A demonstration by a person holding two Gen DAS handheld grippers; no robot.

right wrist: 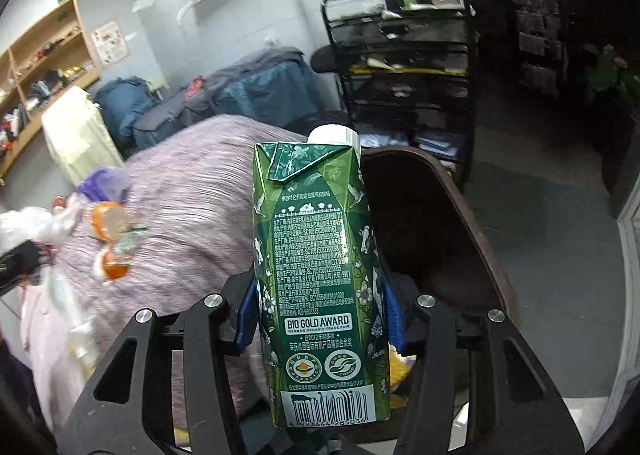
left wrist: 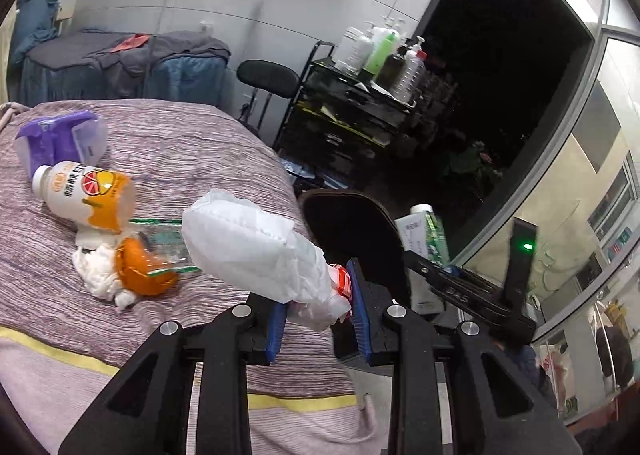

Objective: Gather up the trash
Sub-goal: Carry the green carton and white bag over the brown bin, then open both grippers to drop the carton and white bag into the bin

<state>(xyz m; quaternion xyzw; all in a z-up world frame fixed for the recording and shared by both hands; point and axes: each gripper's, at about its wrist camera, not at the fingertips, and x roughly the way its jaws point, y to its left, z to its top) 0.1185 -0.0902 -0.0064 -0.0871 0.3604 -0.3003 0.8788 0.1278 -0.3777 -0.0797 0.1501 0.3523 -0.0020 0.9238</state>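
Both grippers are loaded, left gripper point(left wrist: 318, 309) fingers pinching a white wrapper point(left wrist: 256, 247), right gripper point(right wrist: 318, 319) fingers clamping the green carton point(right wrist: 320, 275) upright over what's probably the bin point(right wrist: 460, 223) off the bed point(left wrist: 180, 159) edge, ready for dropping.

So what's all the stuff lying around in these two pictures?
white plastic bag: 1, white, in left gripper
milk carton: 1, green, in right gripper
juice bottle: 1, orange-white, lying on bed
orange peel: 1, orange, on bed
tissue wad: 1, white, beside peel
purple packet: 1, purple, bed's far side
bin: 1, dark, beside bed
bed: 1, striped purple
cart: 1, black, holding bottles
left gripper: shut
right gripper: shut
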